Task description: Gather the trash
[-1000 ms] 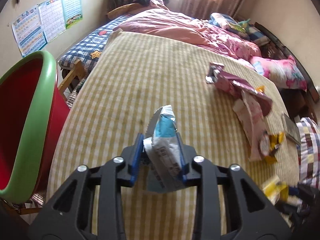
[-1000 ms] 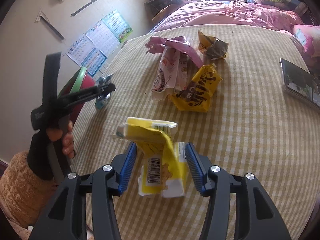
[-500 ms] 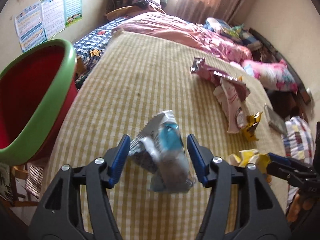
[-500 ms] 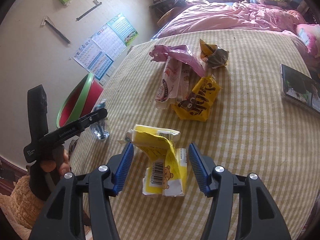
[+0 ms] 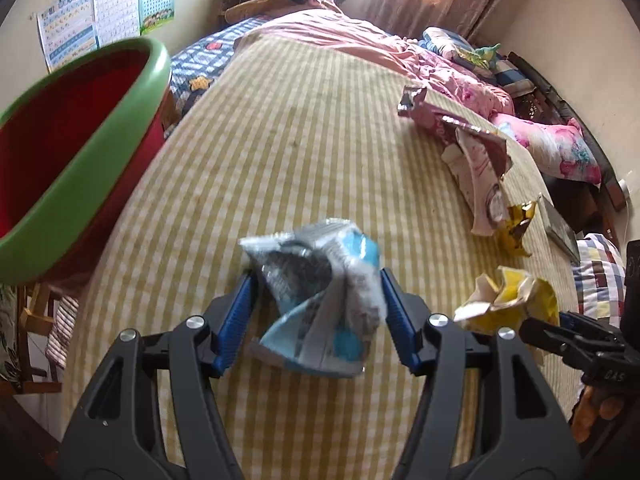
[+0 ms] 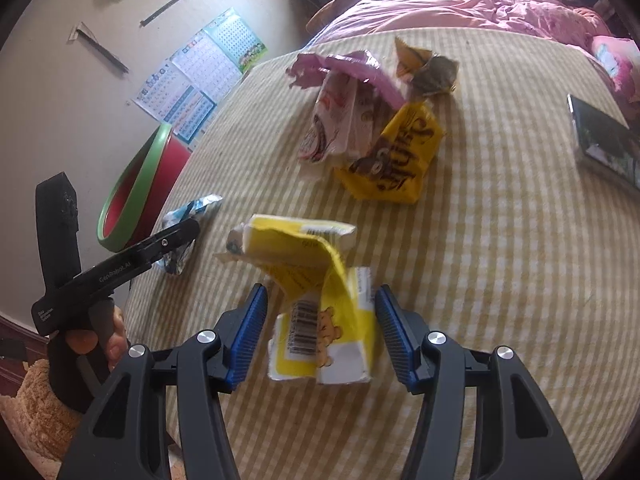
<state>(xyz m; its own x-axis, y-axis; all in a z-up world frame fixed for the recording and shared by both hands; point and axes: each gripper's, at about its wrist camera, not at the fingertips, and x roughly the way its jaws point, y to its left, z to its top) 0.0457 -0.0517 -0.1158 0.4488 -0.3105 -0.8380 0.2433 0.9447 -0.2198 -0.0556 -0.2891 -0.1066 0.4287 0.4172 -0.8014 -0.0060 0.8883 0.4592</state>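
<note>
Yellow-checked bedding (image 5: 304, 128) fills a sunlit bedroom where snack litter lies scattered. Both grippers stand wide apart: the left gripper (image 5: 316, 316) brackets a crumpled blue-and-silver wrapper (image 5: 320, 300) lying on the cover, its right blue pad touching the foil, while the right gripper (image 6: 320, 328) straddles a torn yellow carton (image 6: 320, 308) without clamping it. A red bin with a green rim (image 5: 80, 152) stands at the bed's left edge. Further wrappers (image 6: 372, 120) sit piled mid-bed, near a pink quilt (image 5: 360, 40).
</note>
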